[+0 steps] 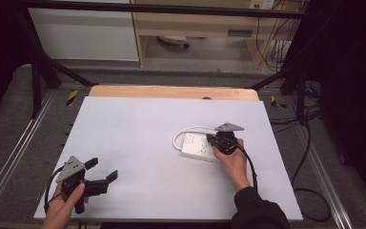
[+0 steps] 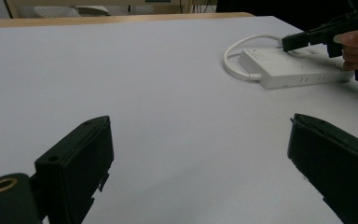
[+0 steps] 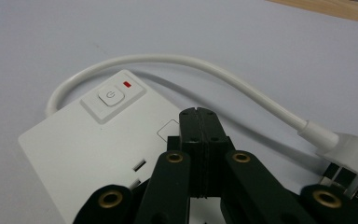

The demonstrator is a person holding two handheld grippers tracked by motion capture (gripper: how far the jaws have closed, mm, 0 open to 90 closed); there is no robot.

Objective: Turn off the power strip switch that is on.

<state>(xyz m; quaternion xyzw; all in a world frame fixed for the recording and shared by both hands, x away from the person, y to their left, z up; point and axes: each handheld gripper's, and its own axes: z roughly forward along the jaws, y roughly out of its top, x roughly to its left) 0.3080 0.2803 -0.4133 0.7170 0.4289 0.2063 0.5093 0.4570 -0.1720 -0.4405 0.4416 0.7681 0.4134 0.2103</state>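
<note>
Sitting flat on the right half of the white table (image 1: pixel 124 143), the power strip (image 1: pixel 195 148) looks like rigid, smooth plastic, light enough to skate if pushed, its cord (image 3: pixel 223 77) stiff and looped behind; best gripped across its narrow sides. Its switch (image 3: pixel 112 96) shows a red light. Above it hovers the right gripper (image 3: pixel 198 116), jaws pressed together, empty, tilted down. Well apart, the left gripper (image 1: pixel 100 170) rests low, jaws spread.

A: Where is the right gripper (image 1: pixel 213 139)?
B: Jaws pressed together, tips over the white plastic power strip (image 1: pixel 195 148).
A: The left gripper (image 1: pixel 102 171)?
B: Well apart from the strip, jaws spread wide.
</note>
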